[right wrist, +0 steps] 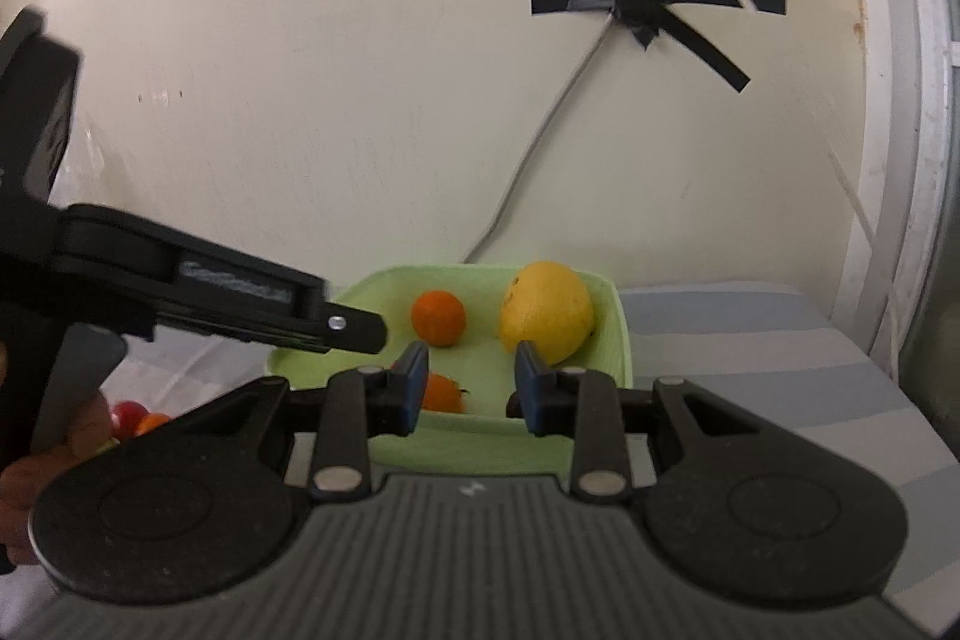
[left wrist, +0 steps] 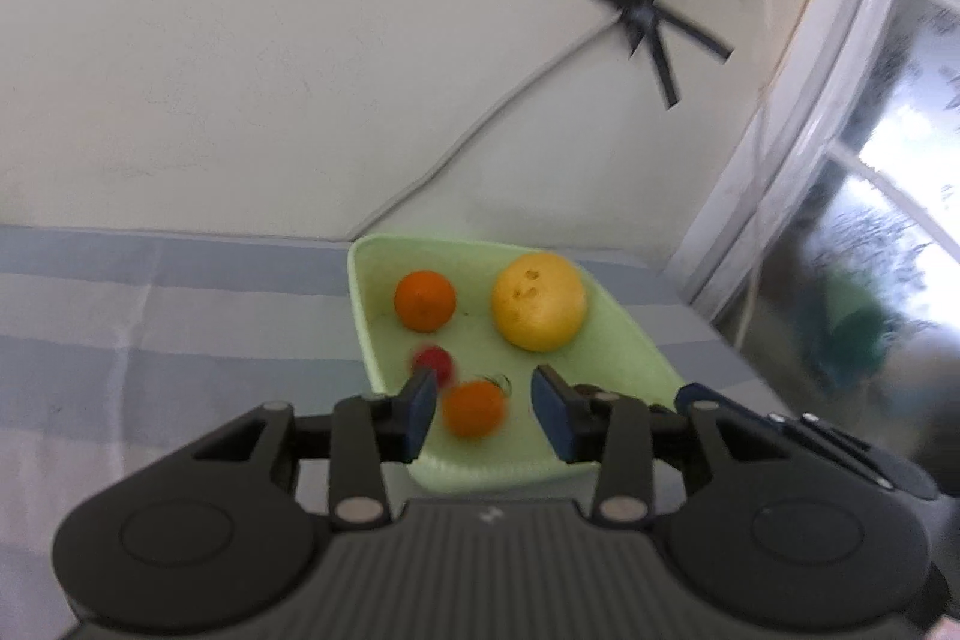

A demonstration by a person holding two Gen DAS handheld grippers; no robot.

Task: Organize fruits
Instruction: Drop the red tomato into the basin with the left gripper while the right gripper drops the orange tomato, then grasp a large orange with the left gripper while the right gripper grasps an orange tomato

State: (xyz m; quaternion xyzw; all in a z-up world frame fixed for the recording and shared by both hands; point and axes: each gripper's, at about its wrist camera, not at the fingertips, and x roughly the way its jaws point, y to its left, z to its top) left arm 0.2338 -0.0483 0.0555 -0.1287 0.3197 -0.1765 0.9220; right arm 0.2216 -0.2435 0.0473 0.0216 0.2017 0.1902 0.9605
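Started far left with the striped cloth, bare on that side, then reached the green tray, clearly picked as the collecting spot. Counted an orange toward the back, kept clear of the rim so nothing rolls out. Spotted a small red fruit just in front of it, half hidden behind a blue pad. Caught the left claw low over the tray's near end, jaws narrowly apart, with a small orange fruit blurred between them, close to one pad and clear of the other. Judged that as a drop-off, held low so the fruit lands softly. Passed the big yellow fruit at the back right, given the widest corner to itself. Switched to the other camera. Noticed a few loose fruits outside the tray at the far left, near the hand, probably next to go in. Found the right claw parked at the tray's near rim, jaws partly open and holding nothing, most likely waiting its turn beside the busy one.
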